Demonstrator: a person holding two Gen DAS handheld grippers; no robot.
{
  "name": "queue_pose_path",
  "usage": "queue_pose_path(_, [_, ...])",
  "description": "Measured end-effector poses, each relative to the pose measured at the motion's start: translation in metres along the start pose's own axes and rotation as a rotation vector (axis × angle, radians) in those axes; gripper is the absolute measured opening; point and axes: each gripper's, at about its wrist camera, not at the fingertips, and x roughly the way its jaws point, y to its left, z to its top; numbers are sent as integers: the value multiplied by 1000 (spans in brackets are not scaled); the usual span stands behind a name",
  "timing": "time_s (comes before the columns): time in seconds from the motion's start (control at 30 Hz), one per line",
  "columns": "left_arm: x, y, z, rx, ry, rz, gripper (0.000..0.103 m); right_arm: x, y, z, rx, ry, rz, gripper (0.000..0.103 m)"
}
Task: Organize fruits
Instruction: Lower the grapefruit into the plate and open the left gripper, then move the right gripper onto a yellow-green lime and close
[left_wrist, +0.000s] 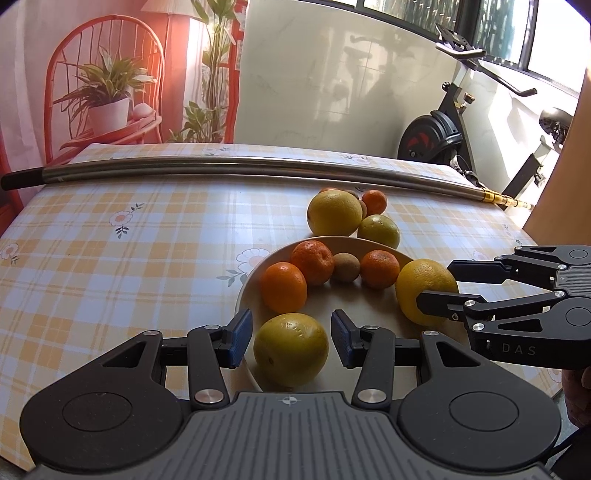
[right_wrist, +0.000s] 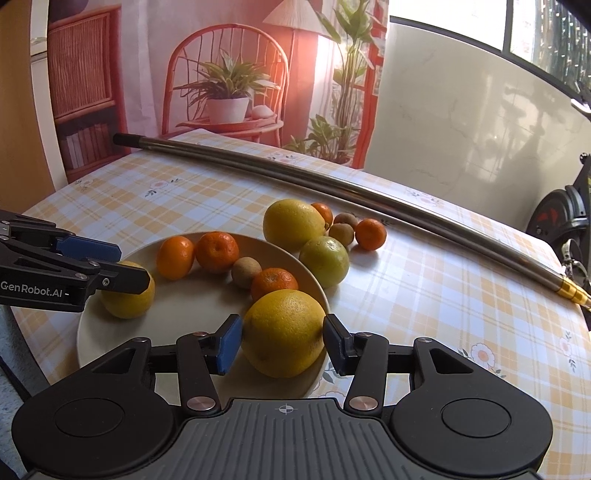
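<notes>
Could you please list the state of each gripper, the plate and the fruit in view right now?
left gripper: open, pads either side of a yellow citrus, gaps visible.
right gripper: around a large yellow citrus on the plate; contact uncertain.
plate: holding six fruits.
loose fruit: clustered on the tablecloth beyond the plate.
metal pole: lying across the table.
</notes>
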Motion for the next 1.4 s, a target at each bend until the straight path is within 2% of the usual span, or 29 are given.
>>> queue_pose_path(0.37, [0, -1, 0, 1, 5, 4, 49, 4, -2, 2, 26, 0, 5, 46])
queue_pose_path(0.6, [0, -1, 1, 0, 6, 5, 49, 2, -11, 2, 104, 10, 38, 46])
queue_pose_path(0.87, [1, 0, 2, -1, 2, 8, 49, -9, -21, 8, 143, -47, 59, 46])
queue_pose_path(1.4, [-6, 10, 45, -50, -75, 22, 49, 6, -71, 30, 229, -98, 33, 46])
